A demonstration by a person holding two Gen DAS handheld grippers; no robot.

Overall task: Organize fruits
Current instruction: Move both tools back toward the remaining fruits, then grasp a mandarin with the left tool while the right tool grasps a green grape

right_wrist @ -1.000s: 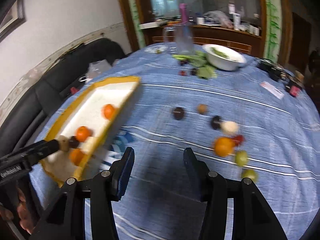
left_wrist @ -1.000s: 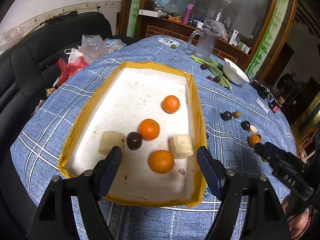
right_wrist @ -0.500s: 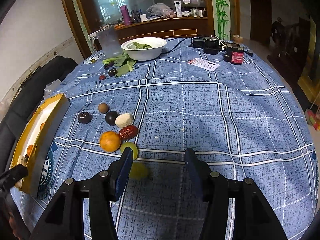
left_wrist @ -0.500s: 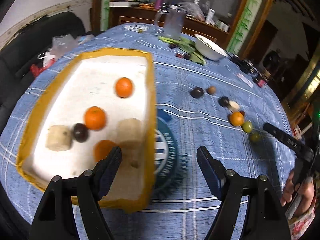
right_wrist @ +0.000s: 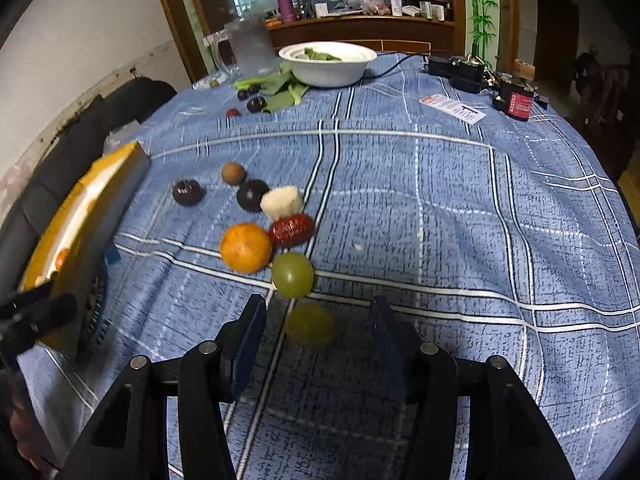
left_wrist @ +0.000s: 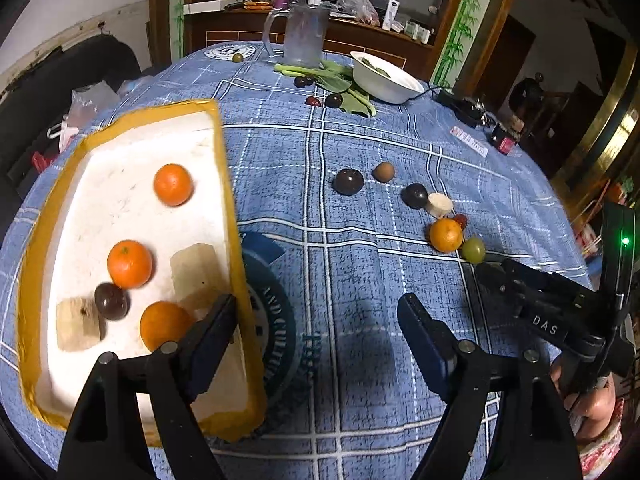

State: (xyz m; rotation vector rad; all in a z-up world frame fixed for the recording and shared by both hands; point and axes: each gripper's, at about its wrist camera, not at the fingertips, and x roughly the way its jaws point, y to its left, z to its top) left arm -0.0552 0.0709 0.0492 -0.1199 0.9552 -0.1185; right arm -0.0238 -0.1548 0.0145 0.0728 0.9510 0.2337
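Since a second ago both views have swung from the tray [left_wrist: 224,184] toward the loose fruit cluster [right_wrist: 260,224] at its 3 o'clock. Seven pieces are counted in the tray; about eight are judged left on the blue cloth [right_wrist: 440,208]. The right gripper [right_wrist: 316,330] is seen with jaws apart around the nearest green grape [right_wrist: 310,326], unpinched; the left gripper [left_wrist: 316,316], jaws just widened, holds nothing.

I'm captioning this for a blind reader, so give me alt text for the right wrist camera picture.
The right hand-held gripper hangs open over a blue checked tablecloth, a green grape lying between its fingers, untouched. Just beyond sit another grape, an orange, a red date and dark plums. A yellow-rimmed tray lies at the left edge.
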